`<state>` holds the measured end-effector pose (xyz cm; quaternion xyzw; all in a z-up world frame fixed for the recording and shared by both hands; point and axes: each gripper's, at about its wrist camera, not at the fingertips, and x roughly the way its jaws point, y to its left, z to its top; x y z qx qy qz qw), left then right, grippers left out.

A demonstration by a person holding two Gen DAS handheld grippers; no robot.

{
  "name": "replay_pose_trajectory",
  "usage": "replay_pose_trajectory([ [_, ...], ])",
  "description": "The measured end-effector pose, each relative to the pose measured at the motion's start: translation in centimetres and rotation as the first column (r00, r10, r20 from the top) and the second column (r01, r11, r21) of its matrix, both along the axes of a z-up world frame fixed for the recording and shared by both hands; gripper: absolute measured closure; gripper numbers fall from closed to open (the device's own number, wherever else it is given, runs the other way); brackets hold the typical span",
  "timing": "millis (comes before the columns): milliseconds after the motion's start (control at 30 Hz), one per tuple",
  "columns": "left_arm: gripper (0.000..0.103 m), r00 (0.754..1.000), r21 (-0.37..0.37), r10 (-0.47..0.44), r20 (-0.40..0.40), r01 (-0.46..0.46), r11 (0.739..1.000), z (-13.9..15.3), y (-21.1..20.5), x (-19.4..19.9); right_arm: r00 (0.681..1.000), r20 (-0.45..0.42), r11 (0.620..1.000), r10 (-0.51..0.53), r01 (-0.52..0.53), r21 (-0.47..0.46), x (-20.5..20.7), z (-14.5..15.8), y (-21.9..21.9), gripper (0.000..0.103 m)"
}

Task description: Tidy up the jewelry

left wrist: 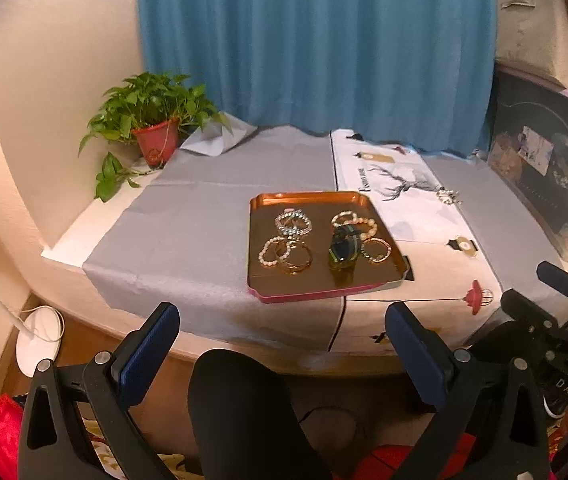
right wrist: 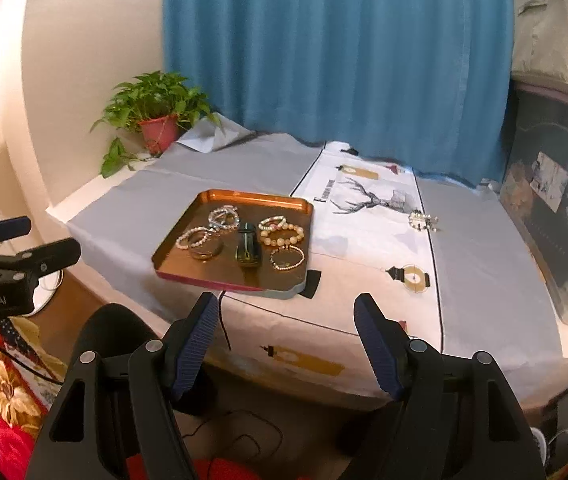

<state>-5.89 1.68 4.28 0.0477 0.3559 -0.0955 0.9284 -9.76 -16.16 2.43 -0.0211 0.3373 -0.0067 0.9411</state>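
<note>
Both tongs released and empty: left gripper spread wide, right gripper spread too. Most jewelry in the copper tray; stray bracelet outside at three o'clock. Likely between picks; next, reach there.

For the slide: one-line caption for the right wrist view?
Open right hand-held gripper facing a copper tray of bracelets, one stray jewelry piece on the deer-print cloth.

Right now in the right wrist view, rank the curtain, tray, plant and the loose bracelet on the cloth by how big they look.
1. Curtain
2. Tray
3. Plant, though it sits farther back, so unsure against the tray
4. Bracelet
</note>
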Motion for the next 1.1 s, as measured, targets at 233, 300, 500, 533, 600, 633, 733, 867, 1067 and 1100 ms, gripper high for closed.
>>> replay_pose_trajectory([
  [233, 0.001, 0.999, 0.018, -0.03, 0.024, 0.03, 0.999, 0.9, -1.3, -1.8, 0.999, 0.035, 1.0, -0.011, 0.011, -0.006, -2.5, 1.2, -0.6, 0.032],
  [300, 0.001, 0.999, 0.024, -0.036, 0.033, 0.035, 0.999, 1.2, -1.6, -2.1, 0.999, 0.044, 1.0, -0.013, 0.014, -0.008, -3.0, 1.4, -0.8, 0.032],
  [500, 0.001, 0.999, 0.025, -0.04, 0.036, 0.039, 0.999, 1.4, -2.0, -2.2, 0.999, 0.051, 1.0, -0.018, 0.018, -0.003, -3.5, 1.6, -1.3, 0.032],
  [533, 0.001, 0.999, 0.026, -0.04, 0.033, 0.039, 0.999, 1.3, -2.1, -2.2, 0.999, 0.051, 1.0, -0.018, 0.018, -0.002, -3.5, 1.5, -1.3, 0.032],
  [600, 0.001, 0.999, 0.033, -0.038, 0.029, 0.037, 0.999, 1.3, -2.2, -2.0, 0.999, 0.051, 1.0, -0.019, 0.019, -0.001, -3.5, 1.5, -1.5, 0.032],
  [633, 0.001, 0.999, 0.037, -0.037, 0.028, 0.036, 0.999, 1.2, -2.3, -2.0, 0.999, 0.05, 1.0, -0.021, 0.021, 0.0, -3.5, 1.5, -1.6, 0.032],
  [733, 0.001, 0.999, 0.042, -0.037, 0.017, 0.036, 0.998, 0.9, -2.7, -1.8, 0.999, 0.044, 1.0, -0.024, 0.023, 0.007, -3.3, 1.4, -1.9, 0.031],
  [867, 0.001, 0.999, 0.054, -0.047, -0.01, 0.047, 0.997, 0.4, -3.7, -0.9, 0.999, 0.031, 0.999, -0.032, 0.031, 0.013, -2.5, 1.1, -2.7, 0.031],
  [1067, 0.001, 0.994, 0.061, -0.089, -0.061, 0.092, 0.994, -0.5, -6.4, 1.2, 0.995, 0.047, 0.996, -0.088, 0.088, 0.009, 0.0, 2.0, -8.4, 0.031],
  [1100, 0.001, 0.993, 0.055, -0.098, -0.072, 0.102, 0.993, -0.6, -6.9, 1.7, 0.993, 0.05, 0.994, -0.106, 0.106, 0.015, 0.4, 2.1, -9.7, 0.03],
])
